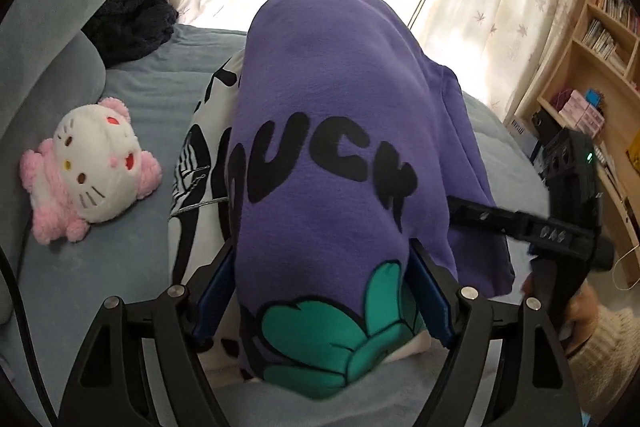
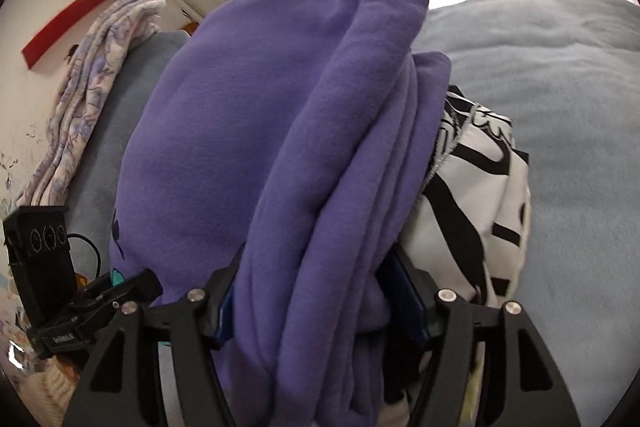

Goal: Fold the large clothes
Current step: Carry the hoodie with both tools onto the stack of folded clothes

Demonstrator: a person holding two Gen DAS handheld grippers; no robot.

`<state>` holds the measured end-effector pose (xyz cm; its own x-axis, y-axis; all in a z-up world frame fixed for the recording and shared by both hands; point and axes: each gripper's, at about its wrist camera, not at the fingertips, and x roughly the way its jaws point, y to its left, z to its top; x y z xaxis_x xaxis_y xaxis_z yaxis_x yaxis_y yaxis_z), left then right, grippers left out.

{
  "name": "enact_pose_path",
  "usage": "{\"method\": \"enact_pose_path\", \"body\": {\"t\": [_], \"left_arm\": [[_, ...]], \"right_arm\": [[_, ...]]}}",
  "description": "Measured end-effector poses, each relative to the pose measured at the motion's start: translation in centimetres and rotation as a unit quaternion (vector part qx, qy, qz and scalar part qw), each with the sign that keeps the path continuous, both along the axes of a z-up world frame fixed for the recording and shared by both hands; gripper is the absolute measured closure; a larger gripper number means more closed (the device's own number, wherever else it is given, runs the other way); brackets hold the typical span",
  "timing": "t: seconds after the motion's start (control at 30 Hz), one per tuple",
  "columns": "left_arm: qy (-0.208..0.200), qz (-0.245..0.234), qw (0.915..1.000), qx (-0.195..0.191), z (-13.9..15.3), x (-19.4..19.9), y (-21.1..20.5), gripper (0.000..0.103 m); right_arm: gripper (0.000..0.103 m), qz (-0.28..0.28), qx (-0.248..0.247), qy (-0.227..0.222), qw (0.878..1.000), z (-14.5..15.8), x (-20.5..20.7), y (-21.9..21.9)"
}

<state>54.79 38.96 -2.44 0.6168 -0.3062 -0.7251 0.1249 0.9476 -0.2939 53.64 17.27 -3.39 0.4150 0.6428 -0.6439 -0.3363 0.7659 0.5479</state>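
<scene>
A folded purple sweatshirt [image 1: 336,99] with black letters and a green print is lifted above the grey-blue bed [image 1: 120,247]. My left gripper [image 1: 320,267] is shut on its printed end, the fabric bulging between the blue pads [image 1: 218,291]. My right gripper [image 2: 316,283] is shut on the thick stacked folds of the same sweatshirt [image 2: 248,131]. The right gripper also shows in the left wrist view [image 1: 520,223], at the sweatshirt's right side. A black-and-white garment [image 1: 200,147] lies under the sweatshirt; it also shows in the right wrist view [image 2: 480,195].
A pink and white plush cat [image 1: 88,167] lies on the bed at left. A dark knit garment [image 1: 128,15] sits by the grey pillow [image 1: 60,39]. A wooden bookshelf [image 1: 592,67] stands at right. A pale floral cloth [image 2: 92,75] hangs at the bed's edge.
</scene>
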Motion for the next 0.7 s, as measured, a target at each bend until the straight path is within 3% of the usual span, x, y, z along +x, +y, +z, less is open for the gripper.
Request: {"method": "enact_pose_path", "body": {"t": [0.2, 0.23, 0.27, 0.3, 0.33, 0.4, 0.5, 0.57, 0.7], "left_arm": [[0.003, 0.019, 0.9994, 0.028, 4.1, -2.4, 1.0, 0.024], [0.002, 0.030, 0.9987, 0.041, 5.2, -2.5, 1.1, 0.032], [0.003, 0.038, 0.9980, 0.050, 5.9, -2.5, 1.3, 0.056], [0.016, 0.046, 0.9971, 0.058, 6.7, -1.9, 1.3, 0.071], [0.028, 0.051, 0.9967, 0.057, 6.9, -1.3, 1.4, 0.094], [0.044, 0.062, 0.9961, 0.045, 7.7, 0.4, 1.5, 0.095], [0.019, 0.053, 0.9972, 0.049, 9.5, 2.9, -0.1, 0.095], [0.009, 0.044, 0.9976, 0.054, 10.0, 4.9, -1.4, 0.095], [0.026, 0.052, 0.9915, 0.116, 8.1, 9.3, -4.1, 0.095]], "right_arm": [[0.038, 0.005, -0.024, -0.006, 1.000, 4.4, -1.4, -2.0], [0.038, 0.003, -0.020, -0.010, 1.000, 5.3, -1.7, -2.6], [0.038, -0.001, -0.014, -0.016, 1.000, 6.1, -1.8, -3.3], [0.038, -0.008, -0.014, -0.019, 1.000, 6.6, -1.7, -3.6], [0.038, -0.013, -0.012, -0.019, 1.000, 7.3, -1.4, -3.8], [0.040, -0.022, -0.012, -0.016, 1.000, 8.0, -0.4, -3.5], [0.051, -0.036, 0.001, -0.006, 0.999, 8.3, 1.3, -2.6], [0.053, -0.043, 0.011, -0.009, 0.999, 8.3, 2.7, -1.6], [0.053, -0.066, -0.004, -0.003, 0.998, 7.3, 5.7, 0.7]]}}
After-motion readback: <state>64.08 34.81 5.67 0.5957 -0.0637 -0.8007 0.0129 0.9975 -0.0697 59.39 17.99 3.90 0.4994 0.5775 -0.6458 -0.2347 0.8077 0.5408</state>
